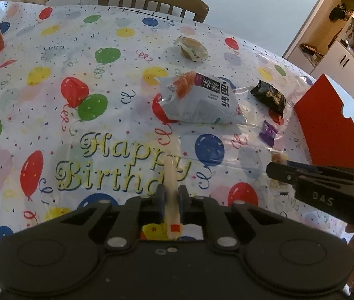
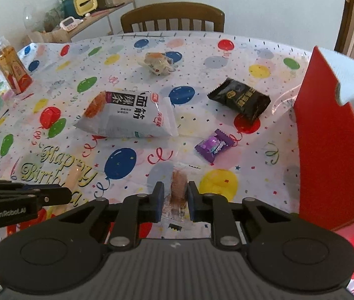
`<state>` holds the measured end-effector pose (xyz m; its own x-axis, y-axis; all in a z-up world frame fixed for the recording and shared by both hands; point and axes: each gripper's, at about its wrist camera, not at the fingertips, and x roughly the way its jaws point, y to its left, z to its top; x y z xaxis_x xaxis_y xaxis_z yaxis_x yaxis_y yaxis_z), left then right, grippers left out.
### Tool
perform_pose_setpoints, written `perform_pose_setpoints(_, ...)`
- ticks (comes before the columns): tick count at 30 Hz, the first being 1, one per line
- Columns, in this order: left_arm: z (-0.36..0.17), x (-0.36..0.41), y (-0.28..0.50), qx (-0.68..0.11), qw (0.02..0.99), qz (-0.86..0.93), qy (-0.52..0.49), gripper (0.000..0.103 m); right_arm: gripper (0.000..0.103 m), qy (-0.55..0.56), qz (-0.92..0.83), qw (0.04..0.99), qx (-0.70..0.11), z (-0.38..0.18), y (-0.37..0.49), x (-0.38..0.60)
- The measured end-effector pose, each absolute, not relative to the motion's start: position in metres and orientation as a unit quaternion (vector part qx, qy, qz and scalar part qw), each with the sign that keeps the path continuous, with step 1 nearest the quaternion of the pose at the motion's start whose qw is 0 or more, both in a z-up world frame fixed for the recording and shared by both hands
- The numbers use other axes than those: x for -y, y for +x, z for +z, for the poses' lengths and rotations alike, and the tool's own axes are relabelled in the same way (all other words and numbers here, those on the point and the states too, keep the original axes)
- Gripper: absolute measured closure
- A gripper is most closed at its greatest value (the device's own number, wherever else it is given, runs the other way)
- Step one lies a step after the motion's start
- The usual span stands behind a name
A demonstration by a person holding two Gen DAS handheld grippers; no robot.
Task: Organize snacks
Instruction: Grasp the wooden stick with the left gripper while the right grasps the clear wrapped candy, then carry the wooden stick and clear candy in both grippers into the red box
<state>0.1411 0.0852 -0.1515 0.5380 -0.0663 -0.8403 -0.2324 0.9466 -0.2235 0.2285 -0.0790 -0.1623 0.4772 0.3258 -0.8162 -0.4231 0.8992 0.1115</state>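
Note:
My left gripper [image 1: 171, 192] is shut on a pale cream snack stick [image 1: 171, 187], held over the balloon tablecloth. My right gripper [image 2: 175, 192] is shut on a clear-wrapped brown biscuit [image 2: 178, 187]; it shows in the left wrist view [image 1: 276, 172] at right. On the table lie a white spicy-strip bag [image 2: 129, 115], a black packet [image 2: 239, 98], a purple candy [image 2: 213, 146] and a wrapped bun [image 2: 157, 63]. The same bag [image 1: 199, 100], black packet [image 1: 269, 97], purple candy [image 1: 268, 132] and bun [image 1: 191, 48] show in the left wrist view.
A red box [image 2: 331, 135] stands open at the right table edge, also in the left wrist view [image 1: 331, 125]. An orange drink bottle [image 2: 13, 68] stands at far left. A wooden chair [image 2: 172, 17] is behind the table. Shelves [image 1: 346, 37] stand at right.

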Motion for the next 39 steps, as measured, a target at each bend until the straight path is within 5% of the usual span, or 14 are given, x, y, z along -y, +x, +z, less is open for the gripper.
perform_pose_setpoints(39,-0.049,0.058,0.161,-0.402,0.902,-0.055,-0.146,0.096,0.084,-0.021,0.209,0.899,-0.385,-0.052,0.210,0.240)
